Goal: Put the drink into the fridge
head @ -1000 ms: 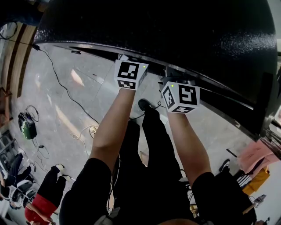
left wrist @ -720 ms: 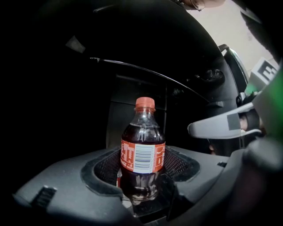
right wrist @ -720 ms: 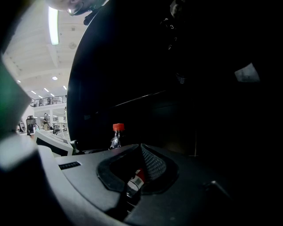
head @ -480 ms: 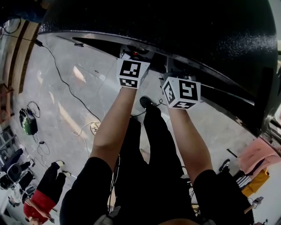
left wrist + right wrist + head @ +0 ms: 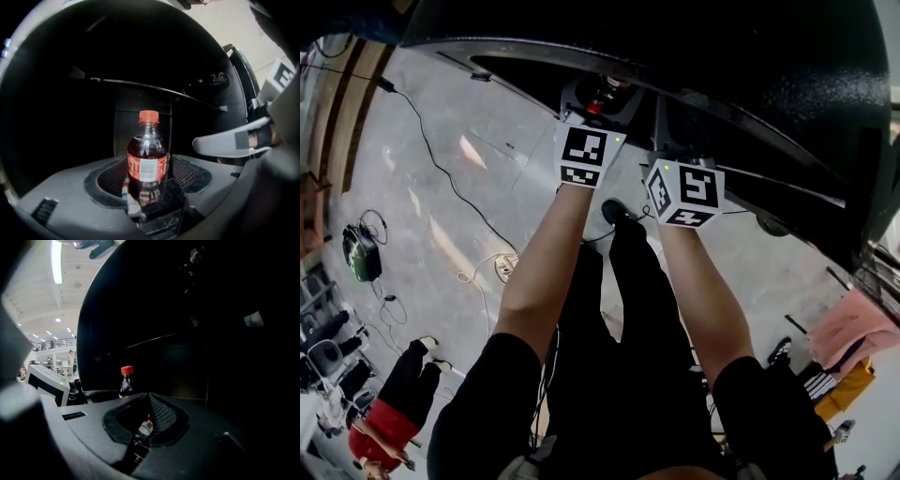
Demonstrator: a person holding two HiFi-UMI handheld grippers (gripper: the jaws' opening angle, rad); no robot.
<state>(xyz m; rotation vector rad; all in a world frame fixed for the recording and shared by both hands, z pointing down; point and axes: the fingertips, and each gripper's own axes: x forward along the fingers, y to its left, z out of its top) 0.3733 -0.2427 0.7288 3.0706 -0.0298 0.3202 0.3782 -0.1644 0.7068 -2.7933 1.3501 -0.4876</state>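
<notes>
Head view: my left claw (image 5: 592,111) and right claw (image 5: 675,155) reach side by side towards the fridge (image 5: 694,47), a black body with a glossy, finely speckled skin, above a grey polished floor (image 5: 441,206). Only a small red patch of the bottle (image 5: 596,106) shows past the left marker cube (image 5: 586,155). Left gripper view: the left claw (image 5: 147,176) is closed on the bottle (image 5: 147,154). Its two black mesh-textured pads (image 5: 185,172) press the lower body from either side and carry it upright. The bottle is clear, rounded plastic filled with dark liquid, with a red wrap label bearing a white panel and a red ribbed screw cap (image 5: 148,116). Behind it lies the fridge's dark cavity (image 5: 70,117), crossed by one thin rail. I cannot tell whether the bottle is inside it. Right gripper view: the right claw (image 5: 148,397) has its mesh pad tips together, with nothing between them. The bottle (image 5: 125,383) stands beyond them to the left.
</notes>
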